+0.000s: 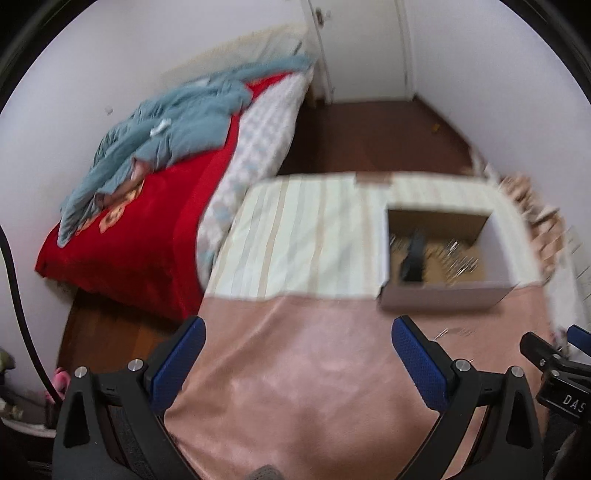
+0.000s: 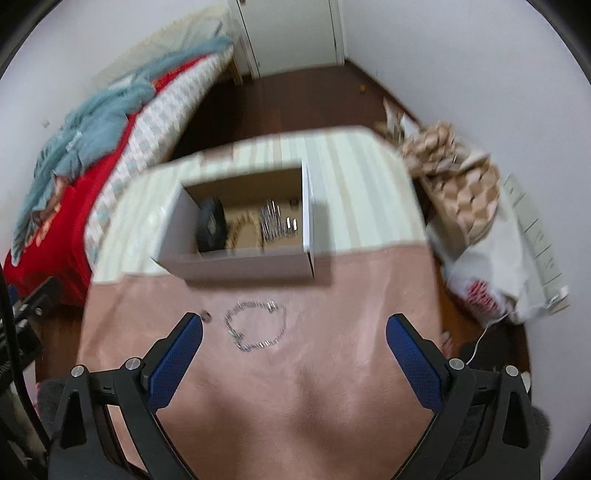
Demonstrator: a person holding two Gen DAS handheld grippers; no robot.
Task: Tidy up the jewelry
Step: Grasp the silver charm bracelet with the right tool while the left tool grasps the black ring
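While both frames are motion-blurred, the layout reads fine: a table covered near-side with a pink cloth (image 2: 295, 369) and far-side with a cream striped cloth (image 2: 362, 184). An open cardboard box (image 2: 240, 264) sits across the seam of the two cloths; in the left wrist view the same box (image 1: 443, 295) is on the right half of the table. Inside the box: a dark watch-like item (image 2: 210, 225) at the left, a gold-brown chain (image 2: 242, 223) in the middle, silver pieces (image 2: 273, 221) toward the right, details too blurred to tell. Silver chain necklace (image 2: 258, 326) lies in a loose loop on the pink cloth, just near of the box, apart from it. A small dark piece (image 2: 205, 315) lies just left of the loop, close to the left finger tip, cannot tell what it is.

Right gripper (image 2: 293, 328) has jaws spread wide, nothing between them, blue pads (image 2: 173, 365) above the pink cloth, necklace lying between the finger lines toward the left finger, not touched. Left gripper (image 1: 297, 332) also has jaws released and wide, holding nothing, over bare pink cloth left of the box. Part of the other gripper shows at the right edge of the left wrist view.

Left of the table a bed with a red blanket (image 1: 147, 229) and crumpled blue-grey bedding (image 1: 177, 125). Right of the table a brown checked bag (image 2: 461, 184) on white bags on the floor. White door (image 2: 291, 33) far
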